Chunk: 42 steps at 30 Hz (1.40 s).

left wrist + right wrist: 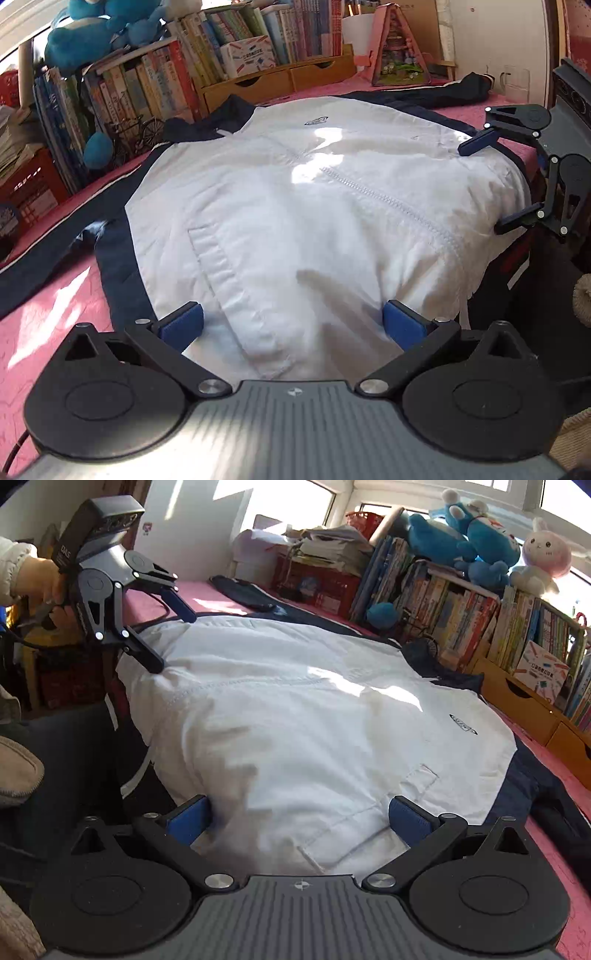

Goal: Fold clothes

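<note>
A: Where's the jacket (295, 206)?

B: Spread flat, front up, on the pink cloth (44, 325) that covers the worktop. White body, navy sleeves out to both sides, zip closed down the middle, a small logo on the chest. Its hem end hangs over the near edge.

A: And the tongs?

B: Both at that hem end. The left tongs (291, 323) stand wide open over the white fabric by a pocket seam, blue pads well apart, nothing pinched between them. The right tongs (299, 814) are the same: jaws spread as far as they go, white fabric lying between the pads but not squeezed.

A: Can each camera see the other pair?

B: Yes. From the left wrist the right pair shows at the jacket's far side edge, its fingers splayed, tips at the white cloth; whether they touch it I cannot tell. From the right wrist the left pair shows likewise, held by a hand (40, 583) in a pale sleeve.

A: The room?

B: Sunlit; bright patches fall across the jacket. Along the back of the worktop runs a row of books (147, 85) over wooden drawers (273, 83), with blue plush toys (476, 535) and a pink rabbit (543, 554) on top. A red crate (26, 184) stands at one end, a small triangular model house (400, 48) at the other.
</note>
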### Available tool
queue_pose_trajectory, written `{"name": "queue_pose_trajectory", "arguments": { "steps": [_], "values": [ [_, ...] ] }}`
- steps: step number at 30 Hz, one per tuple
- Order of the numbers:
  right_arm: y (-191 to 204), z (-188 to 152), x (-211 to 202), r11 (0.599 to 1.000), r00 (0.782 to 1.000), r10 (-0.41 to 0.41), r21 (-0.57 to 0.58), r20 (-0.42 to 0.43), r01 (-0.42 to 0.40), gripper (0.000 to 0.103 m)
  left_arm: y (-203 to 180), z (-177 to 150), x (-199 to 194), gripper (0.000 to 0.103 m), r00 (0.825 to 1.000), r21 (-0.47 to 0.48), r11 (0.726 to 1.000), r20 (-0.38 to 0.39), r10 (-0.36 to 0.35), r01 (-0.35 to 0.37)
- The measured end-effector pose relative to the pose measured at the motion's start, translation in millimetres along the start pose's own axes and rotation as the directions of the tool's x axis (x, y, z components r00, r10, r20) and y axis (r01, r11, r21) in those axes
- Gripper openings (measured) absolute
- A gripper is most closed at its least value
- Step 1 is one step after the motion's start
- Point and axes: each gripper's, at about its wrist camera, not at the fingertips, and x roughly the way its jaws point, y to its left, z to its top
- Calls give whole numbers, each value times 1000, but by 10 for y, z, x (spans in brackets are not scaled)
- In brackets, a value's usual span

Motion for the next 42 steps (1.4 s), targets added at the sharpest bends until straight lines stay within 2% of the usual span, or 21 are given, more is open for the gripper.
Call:
{"name": "queue_pose_trajectory", "arguments": {
  "steps": [2,3,5,7,8,10,11,12,16,18,24,32,38,42],
  "values": [
    [-14,-144,-118,997,996,-83,-13,-33,82,103,-71,-132,-45,103,991,22,992,-51,122,-121],
    [-26,-157,-161,994,993,-102,24,-60,104,103,-130,-166,-54,103,980,25,984,-90,180,-178],
    [-52,-185,-248,984,984,-138,95,-114,149,103,-202,-160,-107,103,961,-39,971,-157,226,-235],
    [-81,-194,-327,966,972,-164,172,-166,193,103,-205,-69,-129,103,951,-145,961,-238,197,-236],
    [-100,-165,-369,952,969,-168,225,-180,207,103,-199,-23,-155,103,954,-205,954,-251,165,-219],
    [-129,-96,-487,924,972,-171,316,-162,215,103,-185,64,-254,103,976,-338,930,-206,76,-144],
    [-139,-51,-534,912,974,-172,348,-149,215,103,-191,113,-293,103,981,-382,916,-186,50,-119],
    [-142,2,-562,904,975,-175,370,-137,214,103,-221,168,-315,103,982,-395,910,-177,59,-125],
    [-153,208,-673,868,979,-181,453,-93,203,103,-379,330,-344,103,968,-377,896,-177,177,-232],
    [-140,275,-710,850,984,-160,496,-82,180,103,-426,374,-333,103,962,-375,891,-189,199,-258],
    [-68,328,-704,808,989,-97,571,-115,146,103,-492,403,-354,103,975,-450,875,-203,93,-177],
    [-5,169,-639,771,986,-64,620,-153,146,103,-546,420,-278,103,965,-436,876,-239,106,-204],
    [-130,81,-646,743,982,-102,644,-160,182,103,-578,527,-162,103,961,-404,889,-250,117,-214],
    [-447,-53,-660,676,961,-214,684,-174,274,103,-562,727,-32,103,964,-370,905,-229,132,-212]
  ]
}}
